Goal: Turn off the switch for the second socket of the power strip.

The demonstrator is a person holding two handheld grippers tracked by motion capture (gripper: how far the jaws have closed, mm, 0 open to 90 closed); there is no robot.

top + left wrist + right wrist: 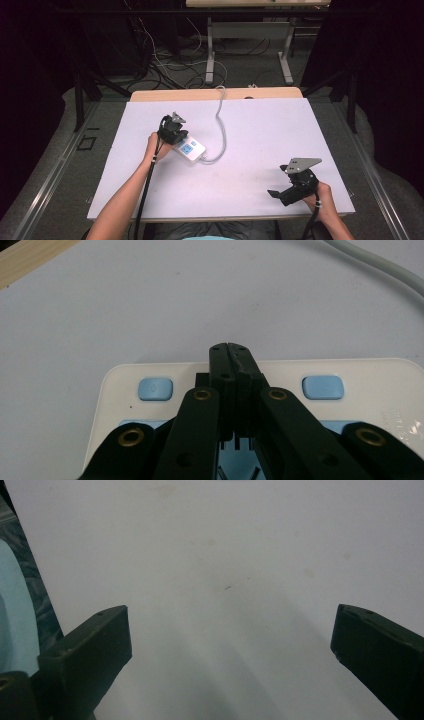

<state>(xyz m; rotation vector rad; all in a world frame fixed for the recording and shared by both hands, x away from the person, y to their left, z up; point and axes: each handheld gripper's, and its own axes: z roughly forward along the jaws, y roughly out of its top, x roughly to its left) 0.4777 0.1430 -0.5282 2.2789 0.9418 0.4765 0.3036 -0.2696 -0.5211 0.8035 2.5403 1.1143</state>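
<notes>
A white power strip [192,150] with pale blue buttons lies left of the table's middle, and its grey cable [220,120] runs off over the far edge. My left gripper [176,139] points down over the strip's left end. In the left gripper view its jaws [231,352] are pressed together with nothing between them, their tips over the strip [280,371] between two blue buttons [155,389]. I cannot tell whether the tips touch it. My right gripper [282,196] rests near the front right of the table. Its jaws stand wide apart [230,630] over bare tabletop.
The white tabletop [260,135] has a wooden strip [215,94] along its far edge. Beyond it the floor holds tangled cables [165,70] and another table's legs [210,50]. A light blue surface [12,615] shows at the left of the right gripper view.
</notes>
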